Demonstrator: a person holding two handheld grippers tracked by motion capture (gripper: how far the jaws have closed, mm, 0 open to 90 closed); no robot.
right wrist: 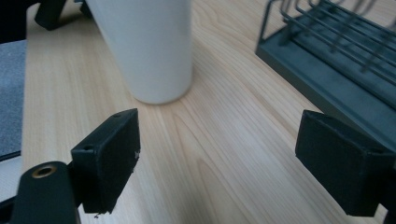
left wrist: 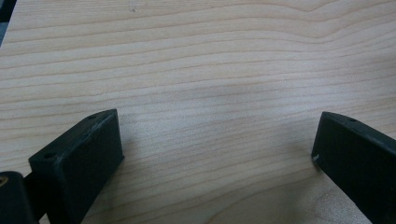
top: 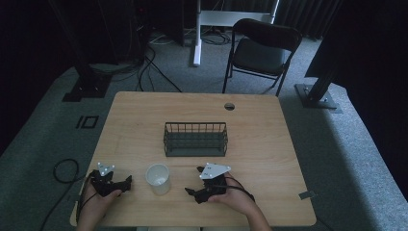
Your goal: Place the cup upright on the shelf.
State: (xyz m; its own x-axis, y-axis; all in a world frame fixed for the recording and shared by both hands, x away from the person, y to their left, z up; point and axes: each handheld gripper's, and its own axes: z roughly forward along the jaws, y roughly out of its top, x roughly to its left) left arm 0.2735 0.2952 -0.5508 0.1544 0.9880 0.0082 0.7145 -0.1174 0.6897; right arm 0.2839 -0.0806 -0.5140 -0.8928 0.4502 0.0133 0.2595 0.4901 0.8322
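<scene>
**One white cup sitting between my two open grippers**

One white cup (top: pixel 158 178) is standing upright on the wooden table (top: pixel 144 125), near the front edge, and I am keeping a gripper on each side of it. My left gripper (top: pixel 126 185) is resting on the table just to the cup's left, apart from it, with its jaws spread wide and gripping nothing; in the left gripper view bare wood grain is showing between its fingers (left wrist: pixel 81 161). My right gripper (top: pixel 194 181) is lying just to the cup's right, also apart from it, jaws parted and empty. In the right gripper view the cup (right wrist: pixel 149 46) is rising ahead of the left-hand jaw, a little off the gap between the two jaws, and not touching either one.

Beyond the cup, toward the middle of the table, a dark wire basket (top: pixel 195 139) is sitting square to the edges; in the right gripper view its corner (right wrist: pixel 327 60) is showing ahead of the right-hand jaw. I am reading no brand, label or writing on the cup, the basket or the grippers. Farther back, a round cable hole (top: pixel 229 106) is marking the table's far edge, and a black folding chair (top: pixel 262 48) is standing on the grey carpet behind it.
</scene>
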